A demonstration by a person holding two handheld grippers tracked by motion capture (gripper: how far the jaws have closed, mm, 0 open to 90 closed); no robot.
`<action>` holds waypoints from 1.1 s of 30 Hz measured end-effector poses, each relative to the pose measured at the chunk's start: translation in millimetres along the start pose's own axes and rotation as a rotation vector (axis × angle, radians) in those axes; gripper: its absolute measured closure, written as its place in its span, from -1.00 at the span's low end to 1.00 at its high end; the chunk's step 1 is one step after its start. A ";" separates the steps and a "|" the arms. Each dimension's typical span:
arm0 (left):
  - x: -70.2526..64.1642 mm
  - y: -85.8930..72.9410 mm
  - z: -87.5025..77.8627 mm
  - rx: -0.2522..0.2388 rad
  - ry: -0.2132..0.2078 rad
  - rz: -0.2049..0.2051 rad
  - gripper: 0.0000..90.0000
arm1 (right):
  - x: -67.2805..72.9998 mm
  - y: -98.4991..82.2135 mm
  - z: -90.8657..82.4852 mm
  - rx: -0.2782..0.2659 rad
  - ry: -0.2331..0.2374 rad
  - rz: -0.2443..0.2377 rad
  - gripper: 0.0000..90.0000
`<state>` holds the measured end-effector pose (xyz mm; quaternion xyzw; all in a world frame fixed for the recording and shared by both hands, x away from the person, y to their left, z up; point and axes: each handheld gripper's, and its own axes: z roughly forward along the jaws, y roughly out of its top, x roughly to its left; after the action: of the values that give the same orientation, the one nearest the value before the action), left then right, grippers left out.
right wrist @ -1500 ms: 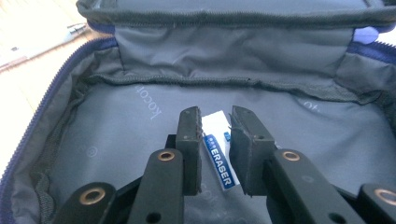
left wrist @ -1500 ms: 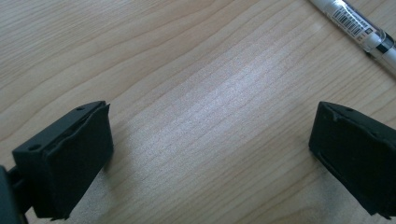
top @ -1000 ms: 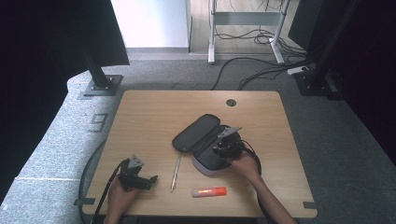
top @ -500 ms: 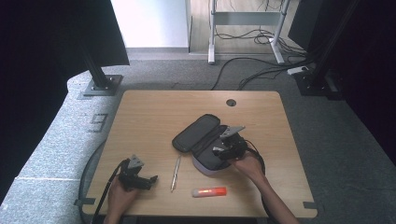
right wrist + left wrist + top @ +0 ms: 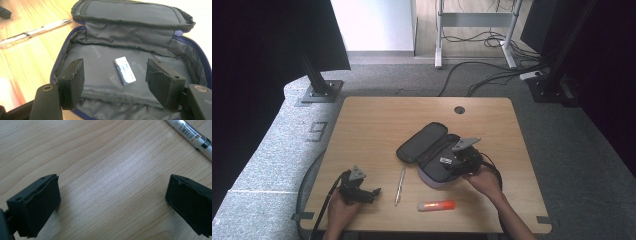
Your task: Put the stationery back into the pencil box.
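Note:
A dark pencil case (image 5: 424,145) lies unzipped in the middle of the table, its lid folded back. Inside it, on the grey lining (image 5: 100,60), rests a small white and blue eraser (image 5: 125,71). My right gripper (image 5: 117,85) hovers just above the case's near end (image 5: 451,162). Its jaws have just been opening and stand apart, with nothing pressed between them; the eraser lies loose below. My left gripper (image 5: 374,192) rests at the table's front left, open over bare wood (image 5: 112,205). A white pen (image 5: 400,186) lies between the two grippers.
An orange marker (image 5: 436,205) lies near the front edge, right of the pen (image 5: 190,135). The wooden table (image 5: 377,125) has a cable hole (image 5: 459,109) at the back. Cables and stand legs are on the floor behind.
My right gripper has lifted a little from the pencil case and drawn slightly back towards the person. The left gripper, pen and marker have stayed put.

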<state>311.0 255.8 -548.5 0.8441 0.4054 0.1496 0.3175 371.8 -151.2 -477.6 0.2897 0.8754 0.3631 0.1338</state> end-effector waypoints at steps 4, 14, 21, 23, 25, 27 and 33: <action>0.1 0.0 0.0 0.000 0.000 0.001 -1.00 | 3.6 -3.2 -6.0 -0.001 0.007 -0.003 -0.31; -0.1 0.0 0.0 0.000 0.000 0.000 -1.00 | 13.3 -14.3 -15.2 -0.003 0.023 -0.012 -0.30; 0.0 0.0 -0.1 0.000 0.000 0.000 -1.00 | 20.9 -20.5 -17.8 0.002 0.042 -0.019 -0.37; -0.1 0.0 0.0 0.000 0.000 0.000 -1.00 | 24.0 -22.0 -17.6 0.004 0.042 -0.021 -0.39; 0.0 0.0 0.0 0.000 0.000 0.001 -1.00 | 27.1 -23.2 -17.5 0.006 0.048 -0.028 -0.42; -0.1 0.0 0.0 0.000 0.000 0.000 -1.00 | 30.7 -24.4 -17.0 0.008 0.051 -0.035 -0.43; -0.2 -0.1 -0.1 0.000 0.000 0.001 -1.00 | 41.4 -26.5 -16.7 0.008 0.071 -0.053 -0.44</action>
<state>310.8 255.8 -548.5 0.8444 0.4049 0.1498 0.3174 320.5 -150.6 -485.9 0.2539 0.8883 0.3661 0.1113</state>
